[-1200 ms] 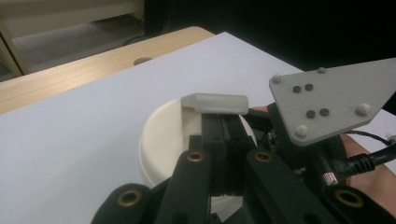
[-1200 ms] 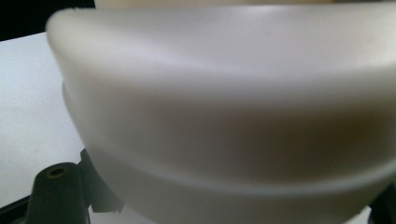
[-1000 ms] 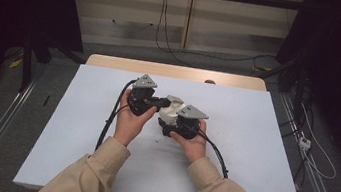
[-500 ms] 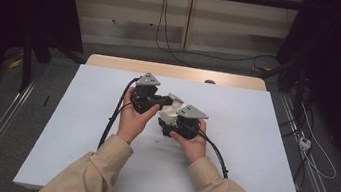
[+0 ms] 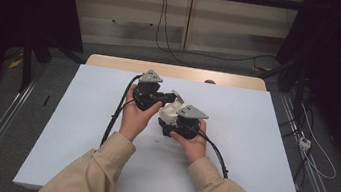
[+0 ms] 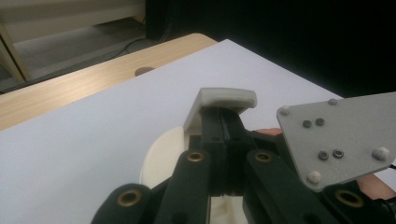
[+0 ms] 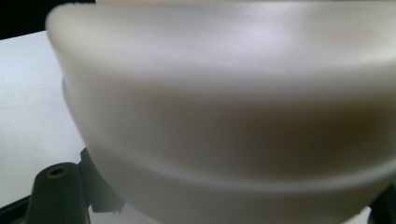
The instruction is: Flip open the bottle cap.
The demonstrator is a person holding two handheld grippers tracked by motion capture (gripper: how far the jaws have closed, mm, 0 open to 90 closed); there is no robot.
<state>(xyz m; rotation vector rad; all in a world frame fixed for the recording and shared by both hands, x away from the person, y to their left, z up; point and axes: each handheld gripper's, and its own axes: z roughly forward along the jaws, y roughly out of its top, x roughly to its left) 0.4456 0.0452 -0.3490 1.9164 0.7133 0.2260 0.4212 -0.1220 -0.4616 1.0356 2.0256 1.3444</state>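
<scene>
A cream-white rounded plastic container (image 5: 170, 110) is held just above the white table (image 5: 253, 138) at its middle, between both hand-held grippers. My left gripper (image 5: 167, 96) comes in from the left. Its jaws are shut on a pale flap (image 6: 225, 97) that sticks up from the container's top, and the round body (image 6: 161, 156) shows below them. My right gripper (image 5: 170, 122) holds the container from the near side. The smooth wall (image 7: 224, 93) looms close and blurred there, with one black jaw low at the left, so the pads are hidden.
A bare wooden strip (image 5: 127, 64) runs along the table's far edge. Black cables (image 5: 114, 118) trail from both grippers toward the person. The right gripper's grey plate (image 6: 343, 135) sits close beside the left jaws. Dark floor and rails surround the table.
</scene>
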